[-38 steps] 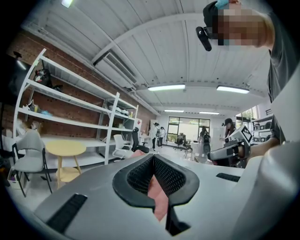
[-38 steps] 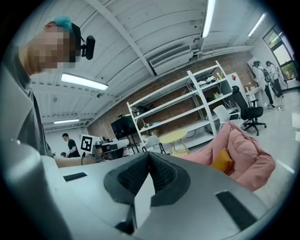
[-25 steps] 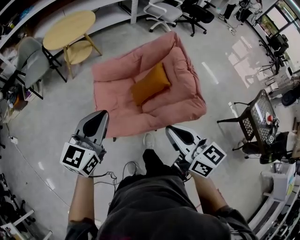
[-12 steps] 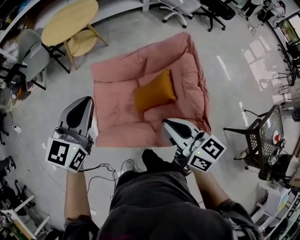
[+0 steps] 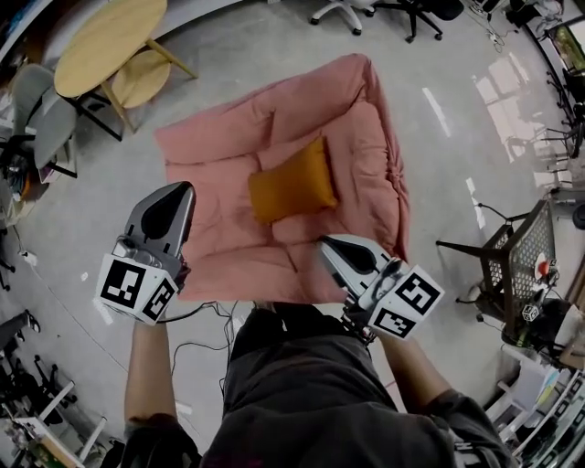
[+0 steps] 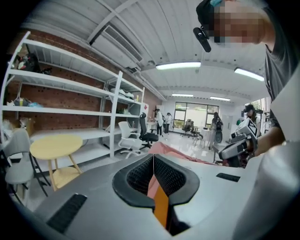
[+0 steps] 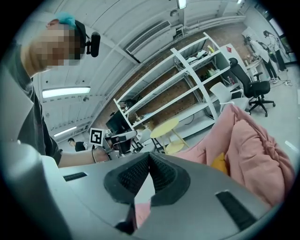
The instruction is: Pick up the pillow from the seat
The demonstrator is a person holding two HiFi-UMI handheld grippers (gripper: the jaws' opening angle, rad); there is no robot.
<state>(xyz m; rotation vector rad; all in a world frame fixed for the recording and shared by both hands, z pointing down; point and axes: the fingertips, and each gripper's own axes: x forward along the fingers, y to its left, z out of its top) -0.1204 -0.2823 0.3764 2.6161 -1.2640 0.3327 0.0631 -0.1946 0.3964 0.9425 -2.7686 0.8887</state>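
An orange pillow (image 5: 292, 181) lies on the middle of a pink cushioned floor seat (image 5: 366, 119). My left gripper (image 5: 179, 188) is held over the seat's front left edge, short of the pillow, jaws shut with nothing in them. The right gripper (image 5: 327, 243) hovers at the seat's front edge, just below the pillow, also shut and holding nothing. In the left gripper view a strip of the pillow (image 6: 161, 208) shows below the closed jaws of that gripper (image 6: 153, 159). The right gripper view shows the pillow (image 7: 219, 163) against the seat's pink back (image 7: 253, 140), right of that gripper (image 7: 149, 157).
A round yellow wooden table (image 5: 110, 46) and a grey chair (image 5: 37, 114) stand at the far left. Office chairs (image 5: 343, 9) are behind the seat. A black wire side table (image 5: 512, 260) stands at the right. A cable (image 5: 196, 320) trails on the floor by my feet.
The seat and pillow have come nearer in the head view. Both grippers now overlap the seat's front edge; their jaws have stayed shut.
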